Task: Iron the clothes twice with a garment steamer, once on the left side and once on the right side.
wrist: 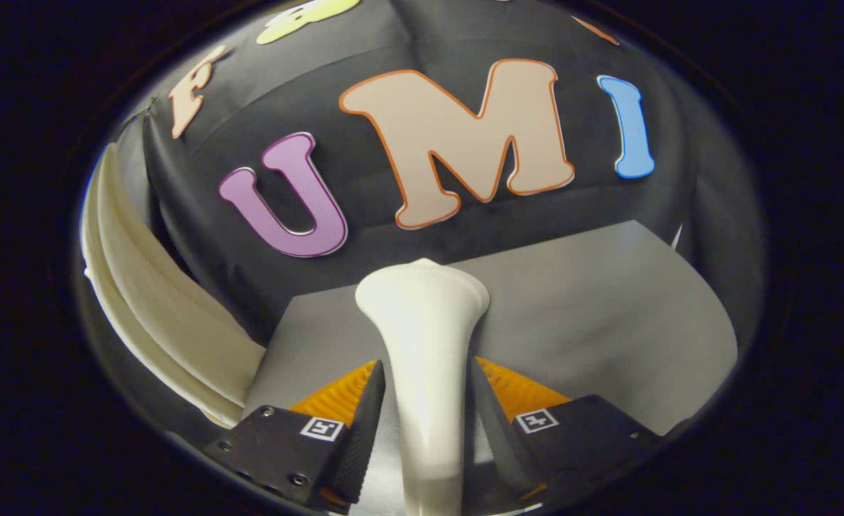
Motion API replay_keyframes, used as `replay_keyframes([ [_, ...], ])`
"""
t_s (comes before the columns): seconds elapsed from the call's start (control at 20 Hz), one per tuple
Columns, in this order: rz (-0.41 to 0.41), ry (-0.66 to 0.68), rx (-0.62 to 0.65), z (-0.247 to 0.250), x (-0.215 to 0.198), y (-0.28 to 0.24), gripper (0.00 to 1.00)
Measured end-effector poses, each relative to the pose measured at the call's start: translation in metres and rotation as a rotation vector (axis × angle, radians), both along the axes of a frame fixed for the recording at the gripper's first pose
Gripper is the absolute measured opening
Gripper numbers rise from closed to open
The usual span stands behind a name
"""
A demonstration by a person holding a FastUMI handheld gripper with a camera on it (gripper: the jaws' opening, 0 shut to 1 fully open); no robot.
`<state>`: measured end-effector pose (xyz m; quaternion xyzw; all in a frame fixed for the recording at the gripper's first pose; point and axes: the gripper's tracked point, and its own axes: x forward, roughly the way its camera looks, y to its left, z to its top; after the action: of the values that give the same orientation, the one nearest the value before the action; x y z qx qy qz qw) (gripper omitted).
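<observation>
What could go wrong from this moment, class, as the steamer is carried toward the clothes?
1. The claw grips the steamer on its smooth, tapering handle, so it might slip or twist between the fingers.
2. The cream garment hangs well off to the left while the head points over the grey table, so the swing across may miss or bunch the cloth.

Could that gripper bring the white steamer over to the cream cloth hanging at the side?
Probably yes. The gripper is shut on the steamer, and nothing stands between it and the cream garment beyond the left finger, off the grey table.
</observation>
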<state>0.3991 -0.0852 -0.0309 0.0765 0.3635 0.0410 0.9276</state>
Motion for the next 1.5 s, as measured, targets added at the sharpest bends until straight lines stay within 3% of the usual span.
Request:
replay_keyframes([
  [0.2,-0.008,0.044,0.009,0.001,0.001,-0.005,0.49],
  [0.3,-0.036,-0.038,-0.006,0.012,0.001,-0.01,0.46],
  [0.45,-0.053,-0.186,0.026,0.039,-0.016,-0.01,0.43],
  [0.6,-0.085,-0.329,-0.036,0.067,-0.045,-0.011,0.42],
  [0.95,-0.134,-0.509,-0.077,0.108,-0.136,0.026,0.42],
  [1.15,-0.154,-0.549,-0.095,0.128,-0.186,0.075,0.41],
  [1.5,-0.103,-0.607,-0.09,0.153,-0.238,0.201,0.41],
])
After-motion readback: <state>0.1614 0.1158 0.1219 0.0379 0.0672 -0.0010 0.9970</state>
